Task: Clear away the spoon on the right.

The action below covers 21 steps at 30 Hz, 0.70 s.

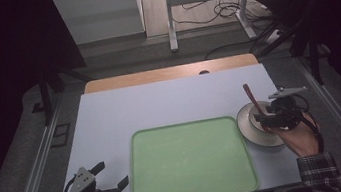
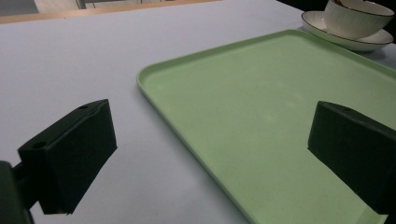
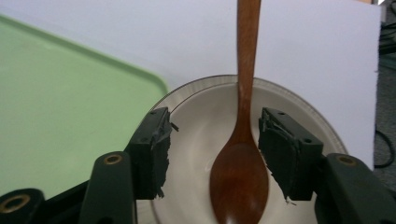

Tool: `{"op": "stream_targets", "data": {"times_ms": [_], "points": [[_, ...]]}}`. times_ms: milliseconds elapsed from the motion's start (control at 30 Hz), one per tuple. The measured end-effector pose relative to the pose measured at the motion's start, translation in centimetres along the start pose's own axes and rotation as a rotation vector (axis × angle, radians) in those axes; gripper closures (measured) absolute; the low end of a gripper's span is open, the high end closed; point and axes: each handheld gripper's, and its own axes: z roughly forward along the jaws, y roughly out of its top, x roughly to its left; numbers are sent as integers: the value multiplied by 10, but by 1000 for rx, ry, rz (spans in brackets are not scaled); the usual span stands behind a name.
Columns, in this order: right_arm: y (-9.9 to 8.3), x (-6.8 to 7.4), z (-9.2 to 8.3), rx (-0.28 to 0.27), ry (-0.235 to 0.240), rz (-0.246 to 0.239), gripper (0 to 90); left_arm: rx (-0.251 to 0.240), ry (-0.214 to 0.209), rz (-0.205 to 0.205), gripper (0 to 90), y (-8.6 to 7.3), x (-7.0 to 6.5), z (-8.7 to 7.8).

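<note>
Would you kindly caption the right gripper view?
Right gripper open around a wooden spoon in a white bowl.

left claw (image 1: 111, 176) gapes wide, right claw (image 3: 212, 154) half closed, pads untouched

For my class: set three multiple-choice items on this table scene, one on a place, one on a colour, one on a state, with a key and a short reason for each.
1. Where does the bowl stand relative to the tray?
A. On the tray
B. Beside the tray's right edge
C. Left of the tray

2. What colour is the tray?
A. Green
B. Red
C. Black

3. How does the right gripper stand to the wooden spoon?
A. Far from it
B. Pads pressed on its handle
C. Jaws either side of it, pads apart from it

Key:
1 B, the high view shows the bowl on the table just right of the tray.
2 A, its surface is pale green.
3 C, the right gripper view shows gaps between both pads and the spoon.
</note>
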Motion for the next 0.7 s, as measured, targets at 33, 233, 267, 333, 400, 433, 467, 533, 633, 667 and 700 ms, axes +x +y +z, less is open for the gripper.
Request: {"op": "stream_targets", "data": {"times_ms": [33,233,267,333,400,433,467,533,633,667,700], "points": [[0,0,0,0,0,0,445,0,0,0,8,0,0,0],[13,-9,8,-10,-14,-5,497,0,0,0,9,0,0,0],[15,-10,10,-10,-14,-9,506,0,0,0,9,0,0,0],[18,-11,12,-12,-18,-20,518,0,0,0,9,0,0,0],[20,-12,13,-12,-22,-22,522,0,1,0,9,0,0,0],[21,-12,15,-8,-23,-22,524,0,0,0,9,0,0,0],[23,-13,16,-7,-23,-29,526,0,0,1,9,0,0,0],[26,-14,20,-2,-29,-28,528,0,0,1,9,0,0,-1],[30,-17,26,5,-32,-35,537,1,1,1,9,0,0,-1],[32,-18,30,8,-37,-44,553,1,1,0,9,0,0,-1],[32,-18,30,8,-37,-44,553,2,0,1,9,0,0,0]]}}
